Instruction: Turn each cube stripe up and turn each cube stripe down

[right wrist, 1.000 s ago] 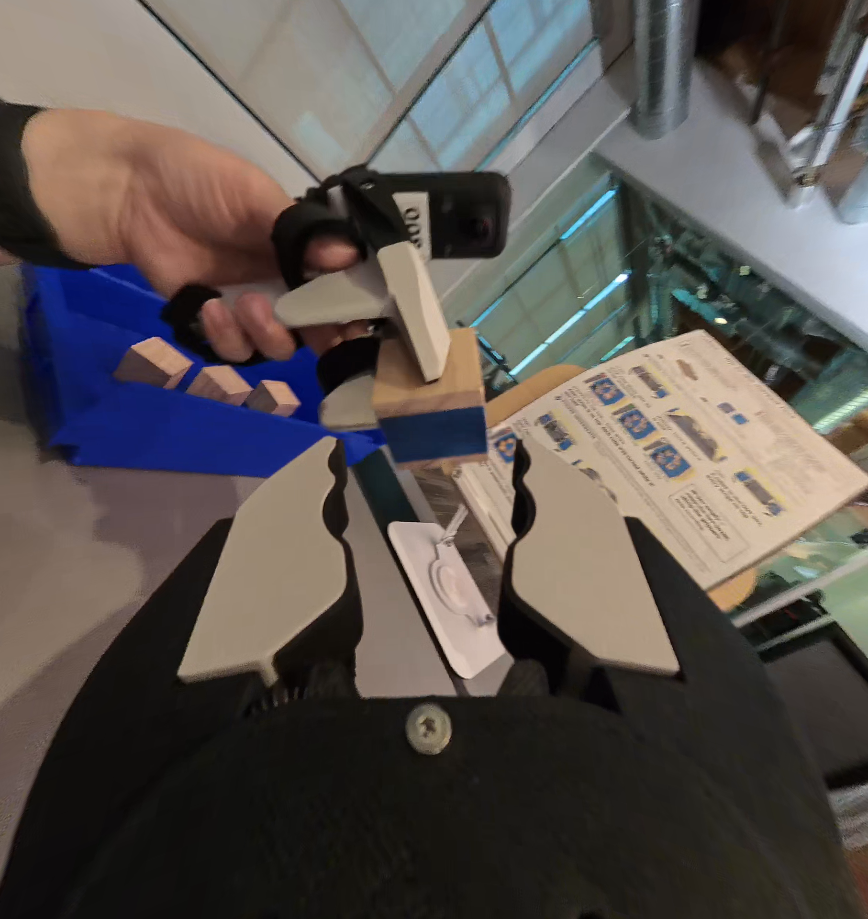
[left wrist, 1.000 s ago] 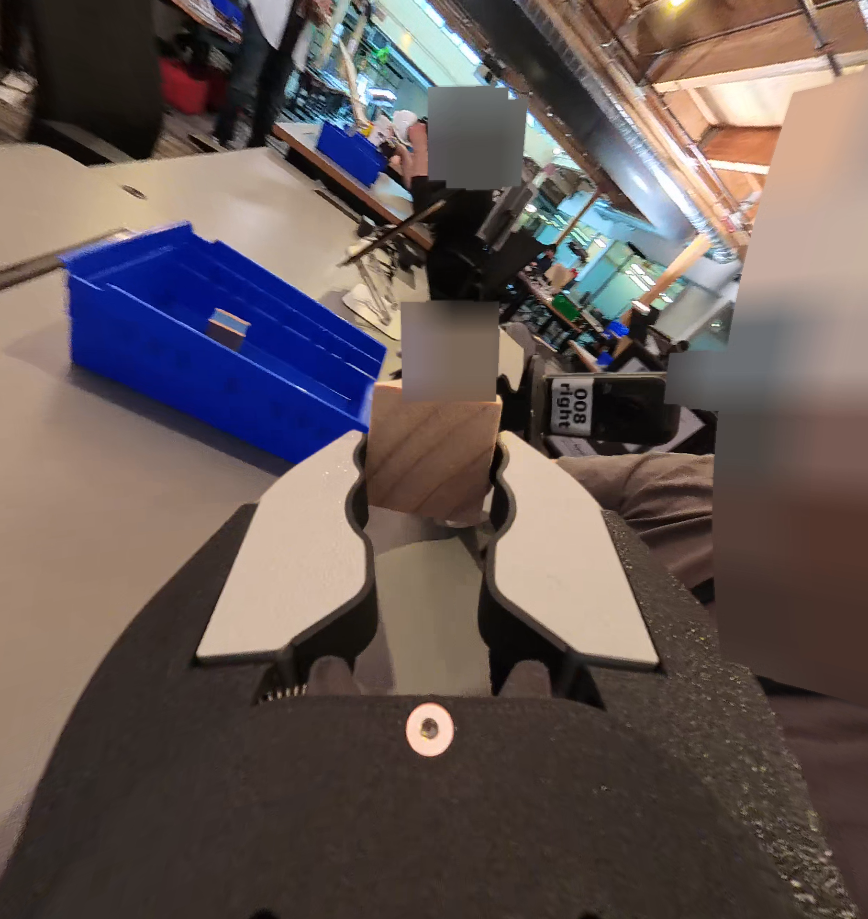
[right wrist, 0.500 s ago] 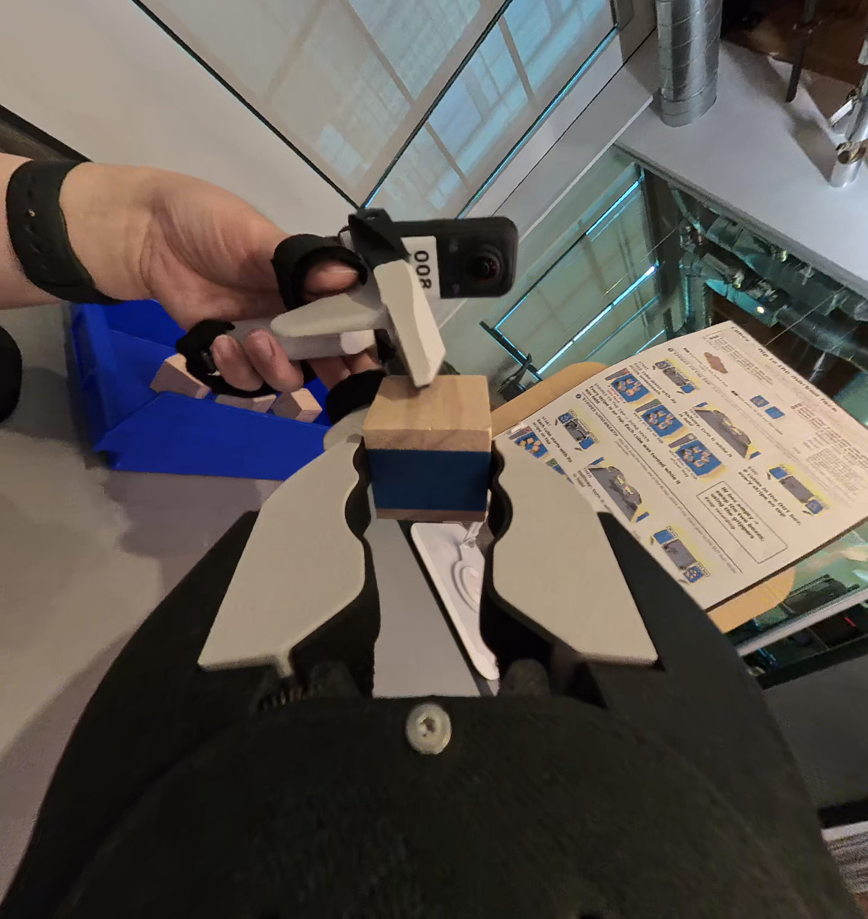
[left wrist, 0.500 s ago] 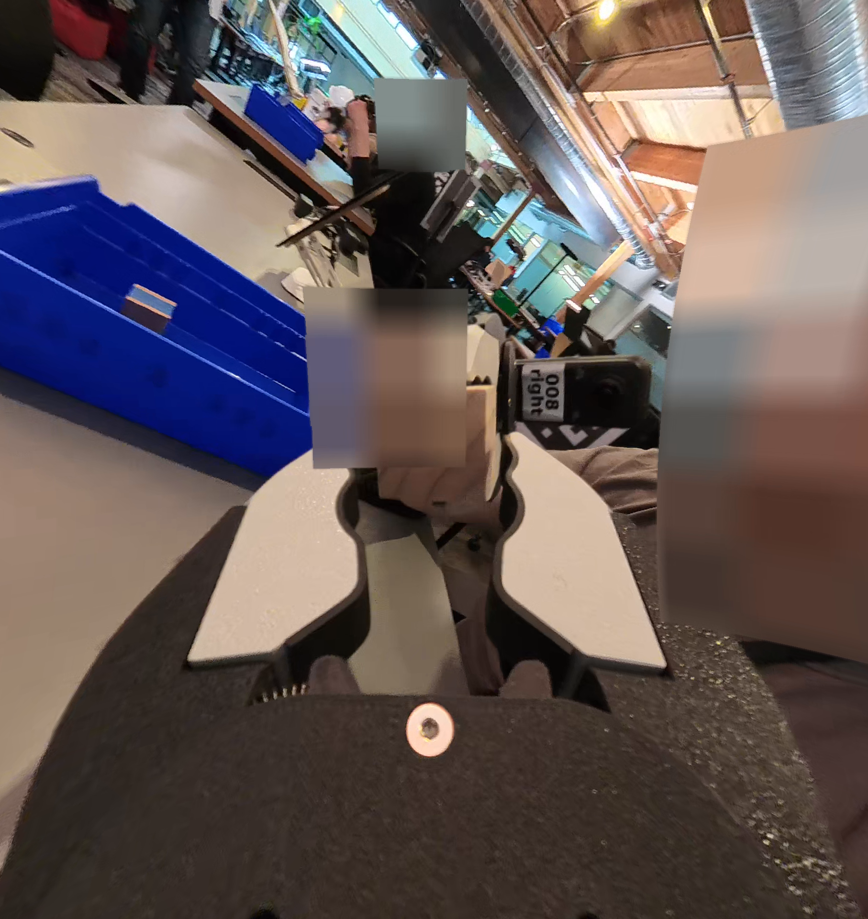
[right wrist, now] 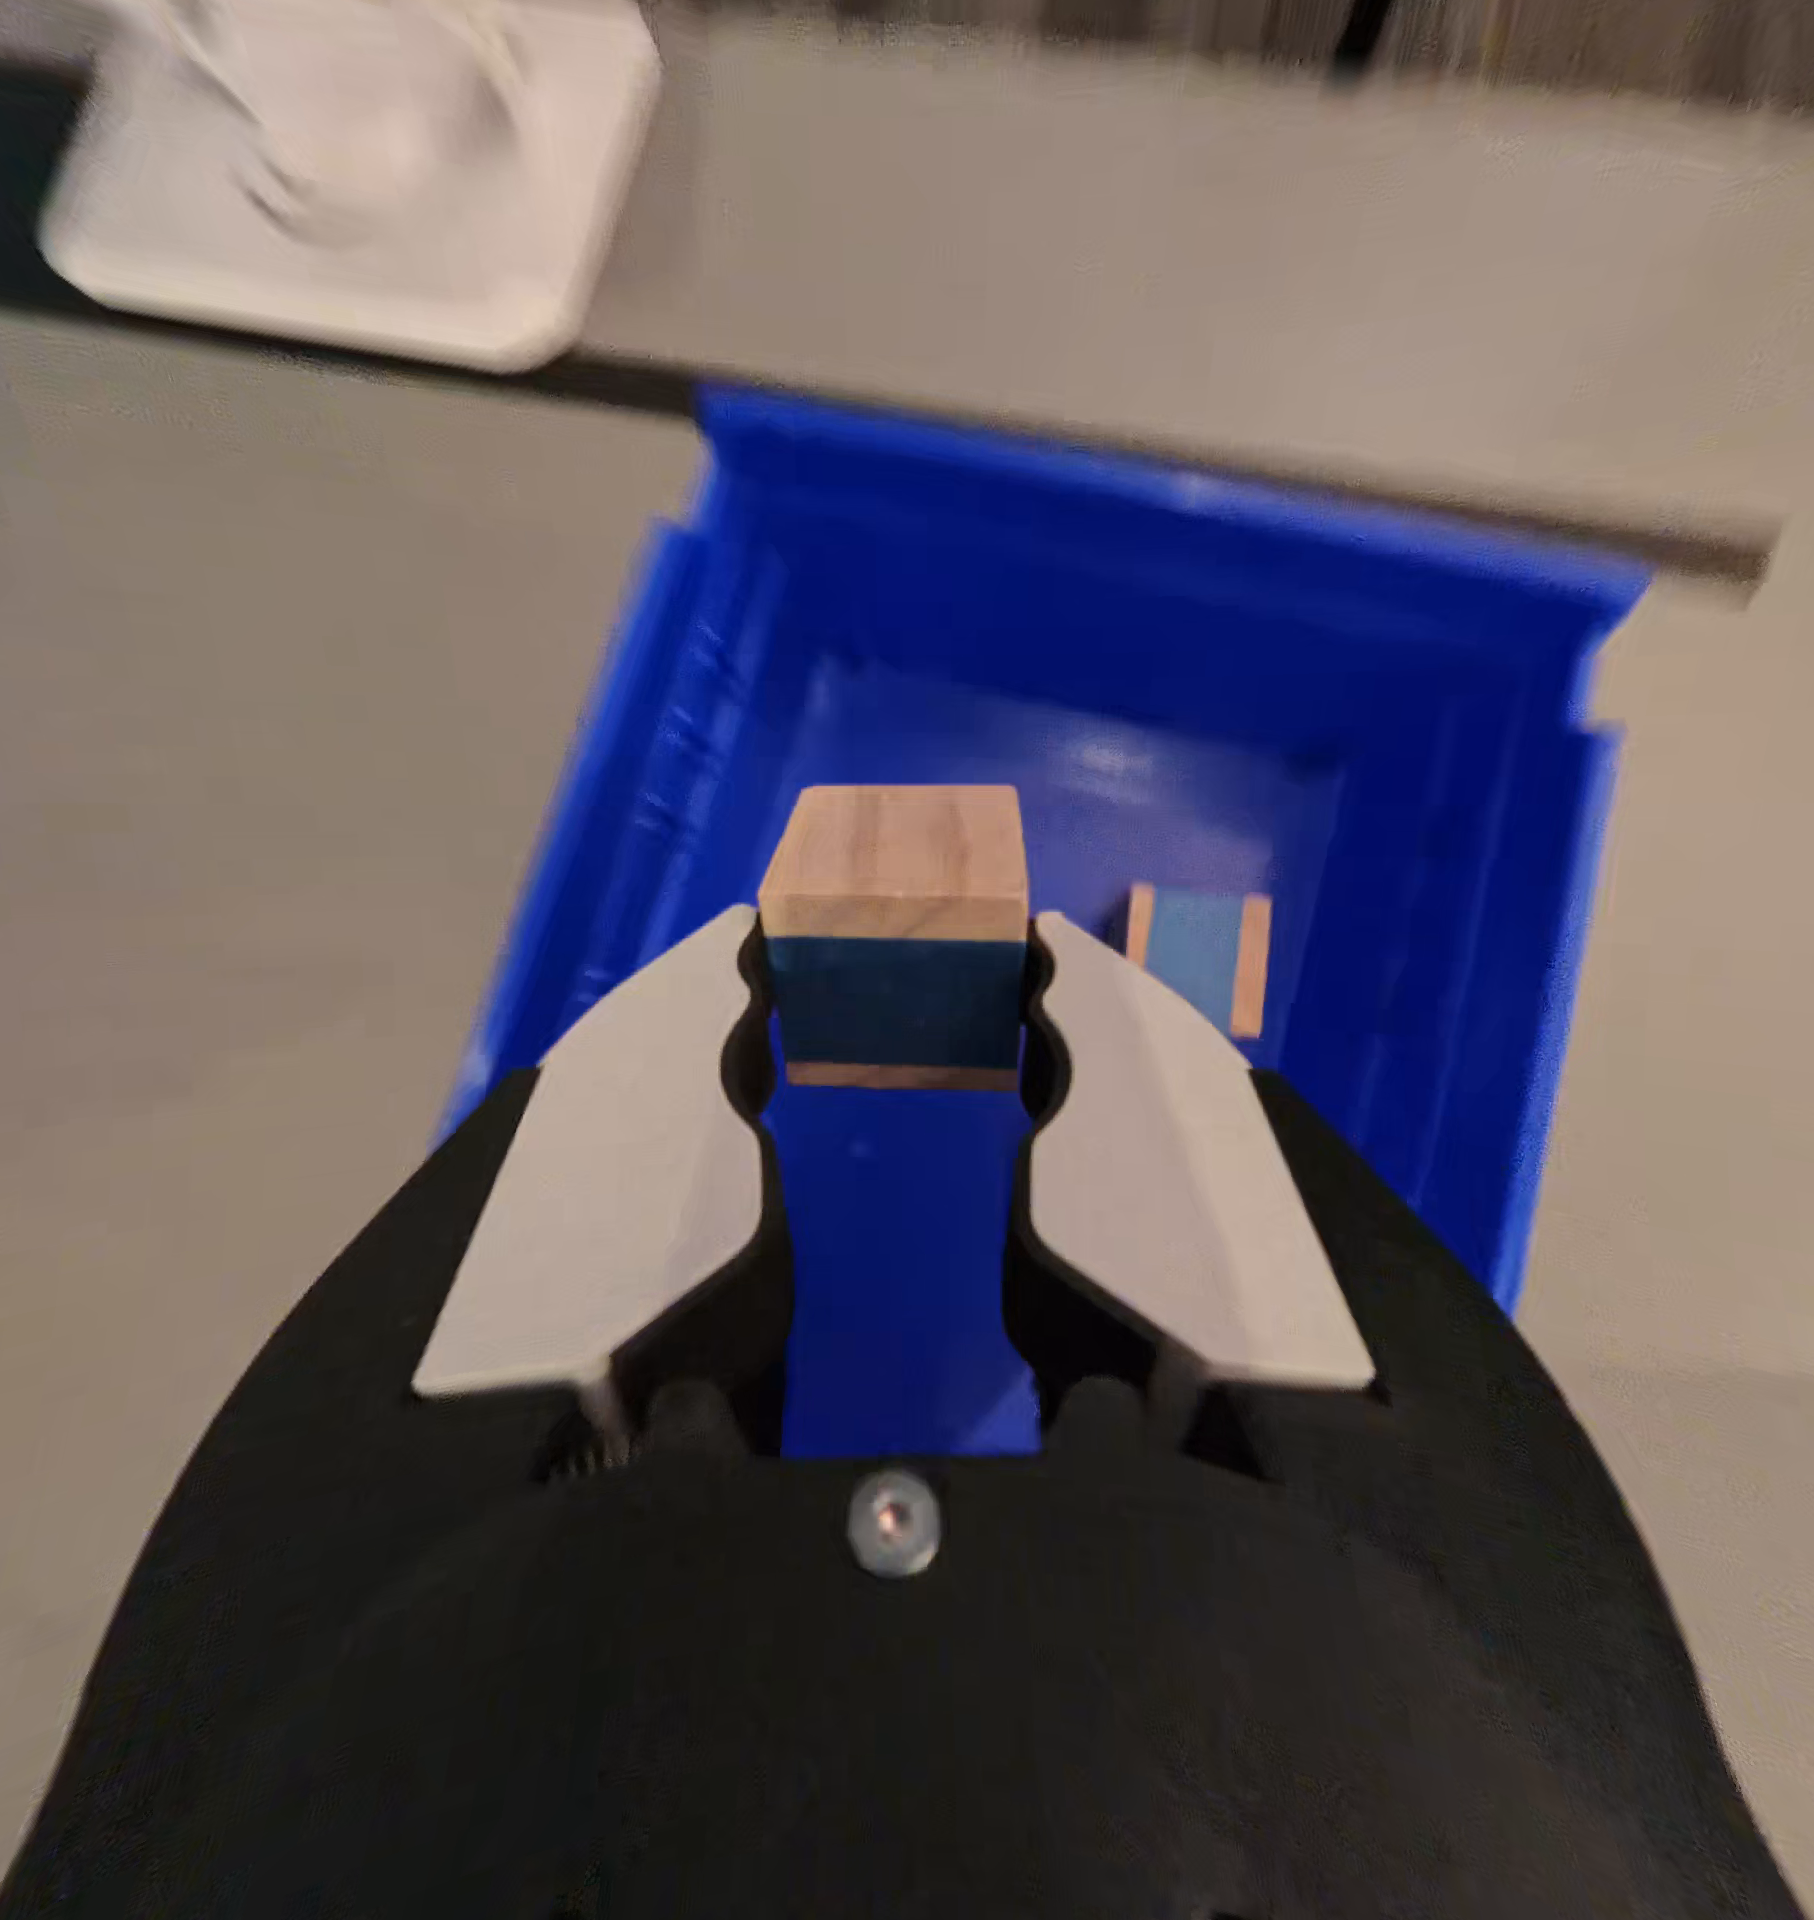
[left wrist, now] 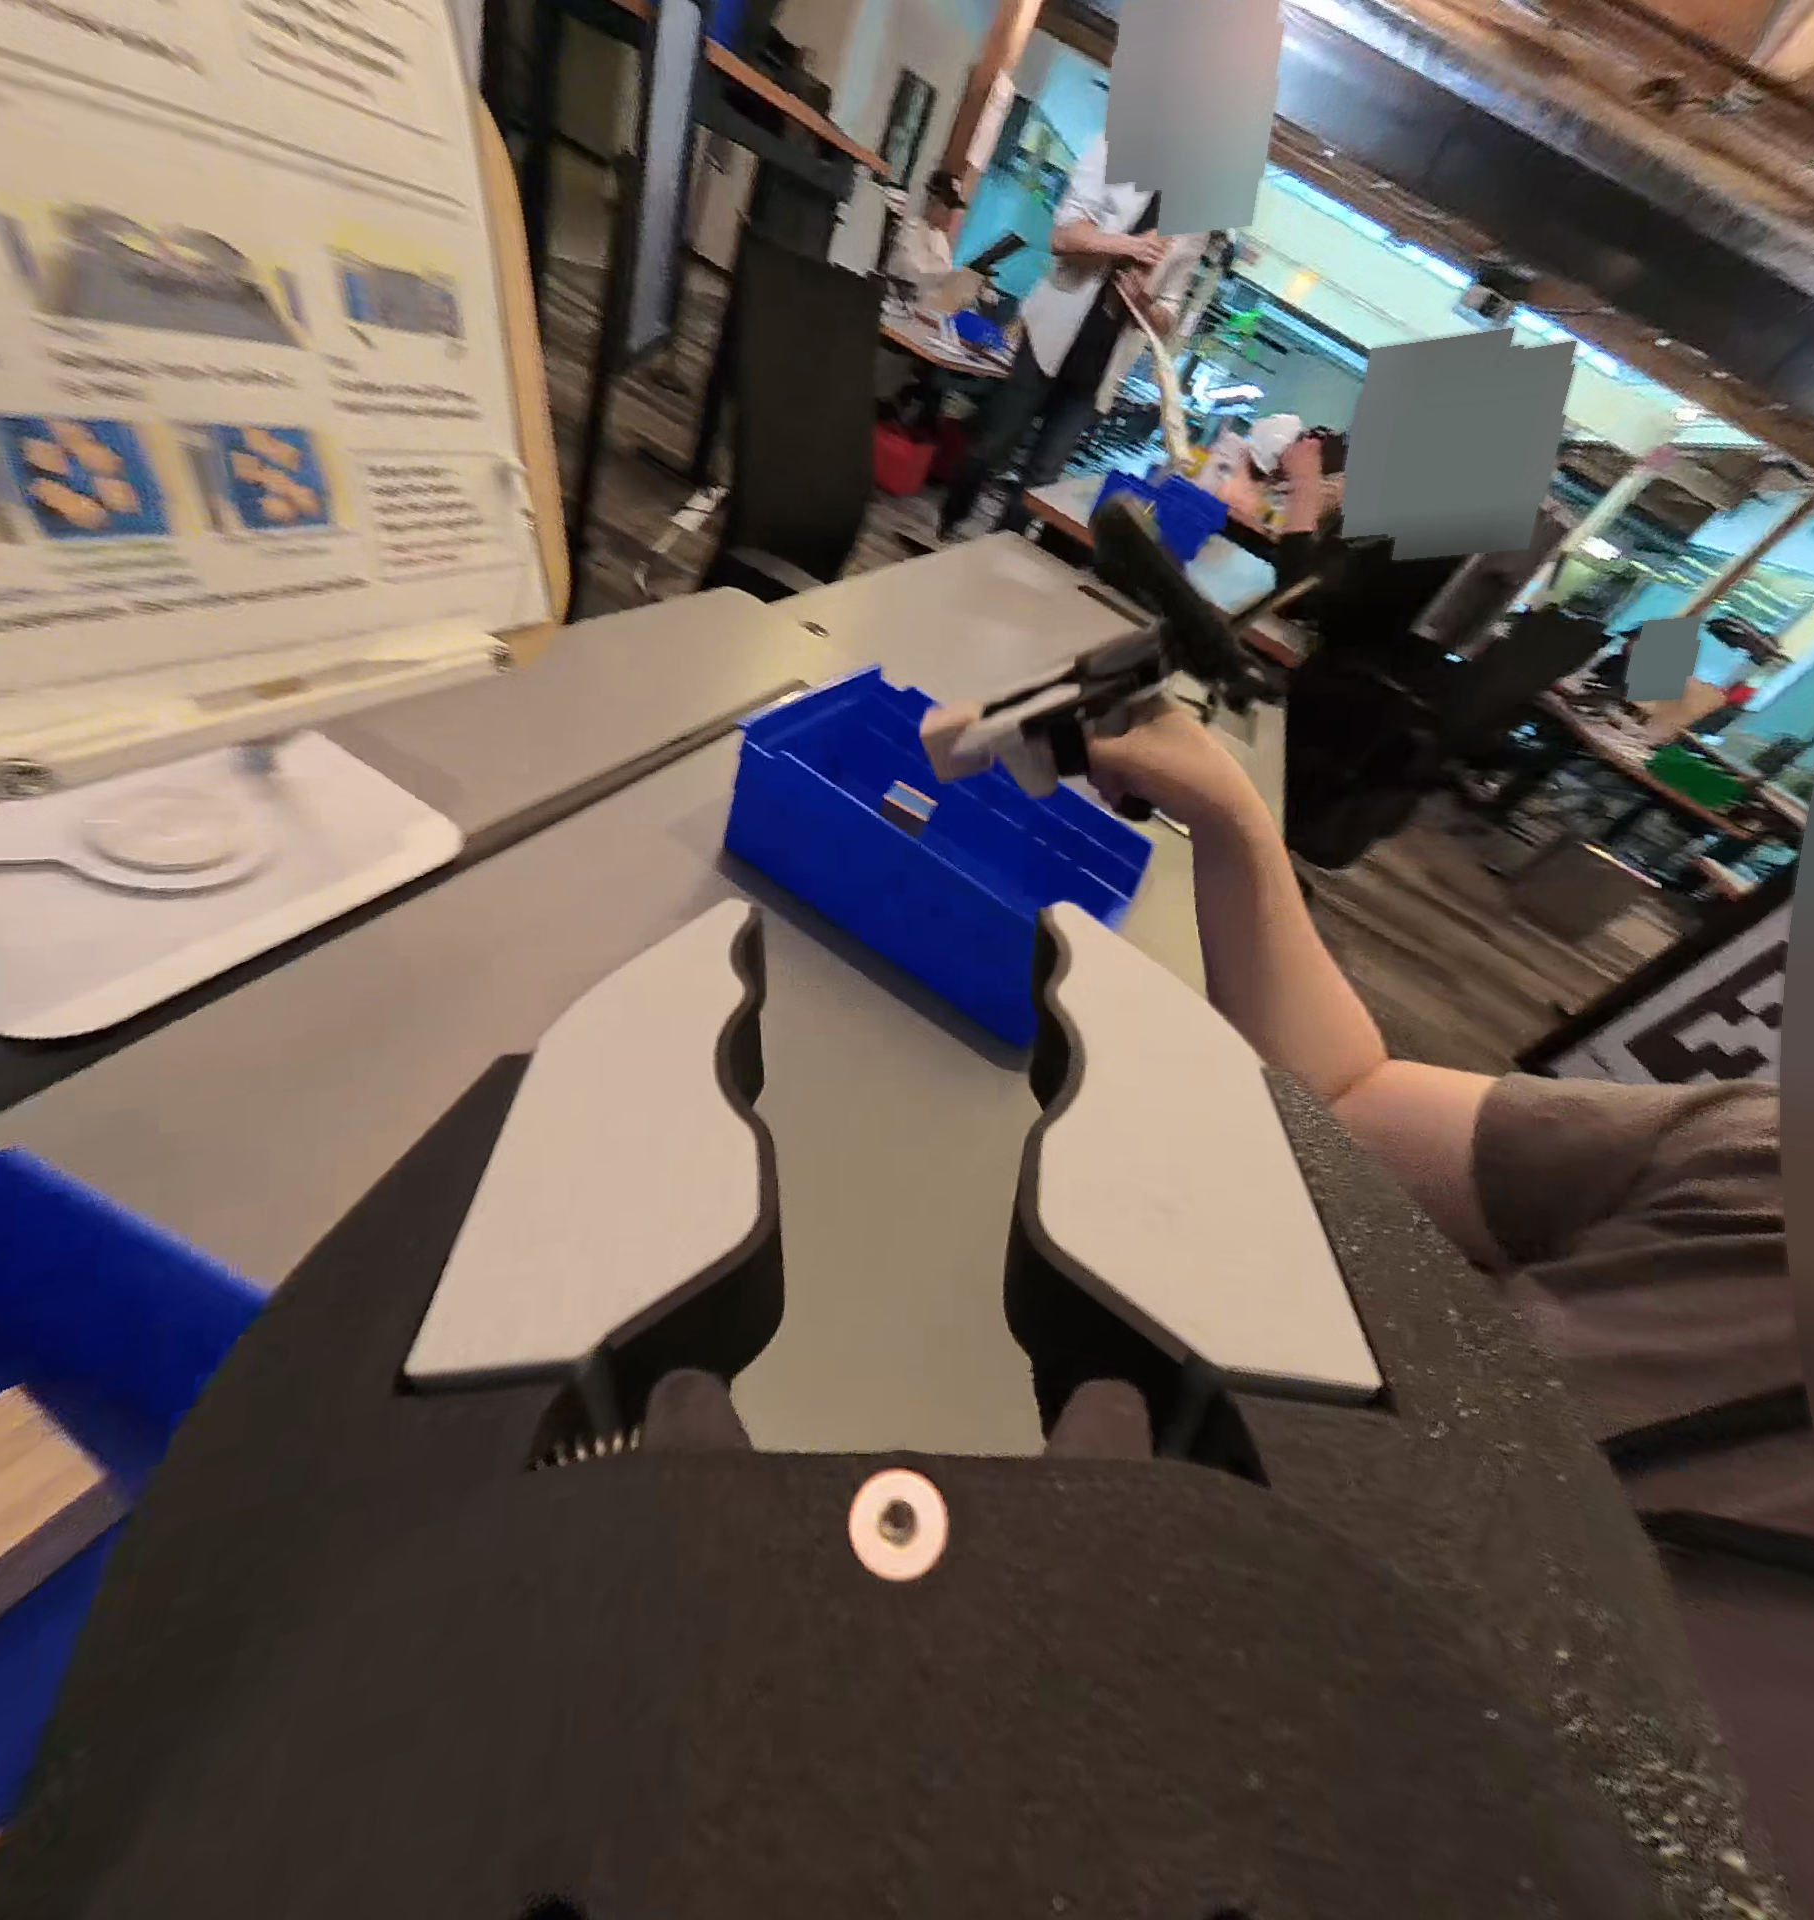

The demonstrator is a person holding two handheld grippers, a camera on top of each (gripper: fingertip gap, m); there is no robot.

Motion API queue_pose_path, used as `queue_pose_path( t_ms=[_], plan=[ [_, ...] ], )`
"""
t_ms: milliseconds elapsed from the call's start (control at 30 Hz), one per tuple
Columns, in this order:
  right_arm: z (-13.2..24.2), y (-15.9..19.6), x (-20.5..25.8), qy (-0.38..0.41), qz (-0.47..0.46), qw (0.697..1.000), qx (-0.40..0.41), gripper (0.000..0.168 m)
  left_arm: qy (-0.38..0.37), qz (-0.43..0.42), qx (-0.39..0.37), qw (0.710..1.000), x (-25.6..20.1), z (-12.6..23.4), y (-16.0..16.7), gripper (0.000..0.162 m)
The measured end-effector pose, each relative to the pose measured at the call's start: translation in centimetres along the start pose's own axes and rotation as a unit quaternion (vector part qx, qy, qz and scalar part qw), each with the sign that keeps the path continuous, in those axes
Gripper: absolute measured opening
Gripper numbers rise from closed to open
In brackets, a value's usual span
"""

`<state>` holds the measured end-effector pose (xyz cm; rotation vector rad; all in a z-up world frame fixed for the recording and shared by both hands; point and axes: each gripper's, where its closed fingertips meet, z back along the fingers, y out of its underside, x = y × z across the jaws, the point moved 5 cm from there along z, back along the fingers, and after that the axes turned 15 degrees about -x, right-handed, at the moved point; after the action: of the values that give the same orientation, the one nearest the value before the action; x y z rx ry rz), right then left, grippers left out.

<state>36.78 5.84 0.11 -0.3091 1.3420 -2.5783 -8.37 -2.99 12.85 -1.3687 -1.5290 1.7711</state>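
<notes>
My right gripper (right wrist: 895,935) is shut on a wooden cube with a blue stripe (right wrist: 898,914); both pads press its sides. The stripe faces the camera and a plain wood face points up. It hangs over the open blue bin (right wrist: 674,727). A second cube (right wrist: 1199,961) lies on the bin floor, stripe up. My left gripper (left wrist: 892,935) is open and empty above the grey table, short of that same bin (left wrist: 882,904). The left wrist view also shows the right gripper (left wrist: 986,743) holding the cube over the bin, and the cube inside it (left wrist: 908,807).
A propped instruction sheet (left wrist: 207,364) stands on a white base (left wrist: 155,862) at the left, also in the right wrist view (right wrist: 342,177). Another blue bin (left wrist: 51,1299) with a wooden cube (left wrist: 9,1486) sits at the near left. People and desks are beyond the table.
The cube passed from my left gripper to my right. The right pads closed on it and carried it over the blue bin. The left gripper let go and drew back.
</notes>
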Motion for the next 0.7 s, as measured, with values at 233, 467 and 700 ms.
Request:
queue_pose_path(
  t_ms=[233,467,700],
  plan=[
    [-5.8,5.1,-2.1,0.027,-0.037,0.991,0.127,0.046,-0.02,-0.018,-0.021,0.999,-0.1,2.4,-1.4,0.048],
    [-7.2,6.6,-3.1,0.079,-0.036,0.983,0.161,0.046,-0.013,-0.024,0.001,1.0,-0.5,2.0,-0.9,0.047],
    [-5.6,4.2,-3.0,0.06,-0.041,0.991,0.115,0.06,-0.019,-0.044,0.015,0.999,-0.9,1.8,-0.7,0.047]
  ],
)
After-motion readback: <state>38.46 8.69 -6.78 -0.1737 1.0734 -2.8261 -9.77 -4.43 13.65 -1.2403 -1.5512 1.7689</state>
